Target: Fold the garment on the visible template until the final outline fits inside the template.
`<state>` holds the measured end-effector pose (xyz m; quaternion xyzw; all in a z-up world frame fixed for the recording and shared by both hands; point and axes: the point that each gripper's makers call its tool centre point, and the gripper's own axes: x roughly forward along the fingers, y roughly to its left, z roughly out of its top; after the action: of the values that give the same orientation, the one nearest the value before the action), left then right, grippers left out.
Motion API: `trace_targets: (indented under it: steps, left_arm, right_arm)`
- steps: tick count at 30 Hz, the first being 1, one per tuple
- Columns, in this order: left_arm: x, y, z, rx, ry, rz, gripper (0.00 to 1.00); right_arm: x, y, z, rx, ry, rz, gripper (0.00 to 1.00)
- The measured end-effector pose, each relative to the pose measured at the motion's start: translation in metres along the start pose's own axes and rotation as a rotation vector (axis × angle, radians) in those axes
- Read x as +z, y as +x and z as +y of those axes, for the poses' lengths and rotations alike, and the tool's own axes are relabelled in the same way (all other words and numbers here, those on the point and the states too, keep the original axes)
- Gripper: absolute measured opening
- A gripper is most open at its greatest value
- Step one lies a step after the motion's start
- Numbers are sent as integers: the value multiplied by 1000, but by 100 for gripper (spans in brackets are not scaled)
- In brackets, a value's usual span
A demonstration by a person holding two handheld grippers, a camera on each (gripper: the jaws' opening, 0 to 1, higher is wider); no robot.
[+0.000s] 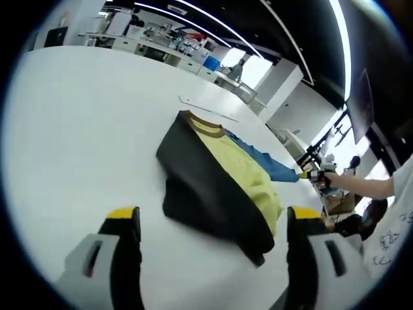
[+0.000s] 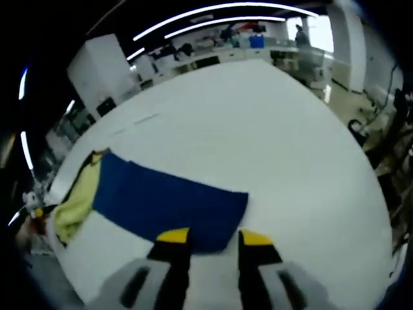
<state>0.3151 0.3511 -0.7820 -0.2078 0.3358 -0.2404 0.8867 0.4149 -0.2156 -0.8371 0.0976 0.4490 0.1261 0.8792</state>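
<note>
Here, a wide white table (image 1: 77, 142) is seen in the left gripper view, with the garment (image 1: 219, 187) lying near its middle: a black panel folded over a yellow body, a tan collar at the far end and a blue part spread on the far side. The left gripper (image 1: 213, 223) is held wide apart above the table, short of the garment's near black edge, with nothing between its yellow-tipped jaws. Bare tabletop is left on the near and left sides of the cloth. At the right of this view a person's hand (image 1: 332, 179) is seen by the table edge.

In the right gripper view, the blue sleeve (image 2: 164, 200) is laid flat, and the right gripper (image 2: 214, 237) is set narrow at its near edge; whether cloth is pinched cannot be told. Much open tabletop lies beyond the sleeve.
</note>
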Motion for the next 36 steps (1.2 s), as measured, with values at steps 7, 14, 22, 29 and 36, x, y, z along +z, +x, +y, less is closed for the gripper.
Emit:
trace_targets:
  steps: [7, 14, 22, 29, 36]
  left_arm:
    - [-2, -1, -1, 1, -5, -2, 91]
    - [-5, 0, -3, -6, -9, -4, 91]
    - [-7, 1, -3, -6, -11, -3, 91]
    - [-14, 0, -5, -7, -17, 6, 91]
    - [-19, 0, -6, 4, 12, 22, 91]
  right_arm:
    - [7, -3, 3, 17, 13, -33, 6]
    - [6, -7, 3, -6, 12, -30, 0]
    - [-12, -10, -15, -43, 82, 2, 0]
    - [-20, -11, -11, -56, 70, 15, 0]
    - [-12, -18, -12, -68, 14, -14, 3]
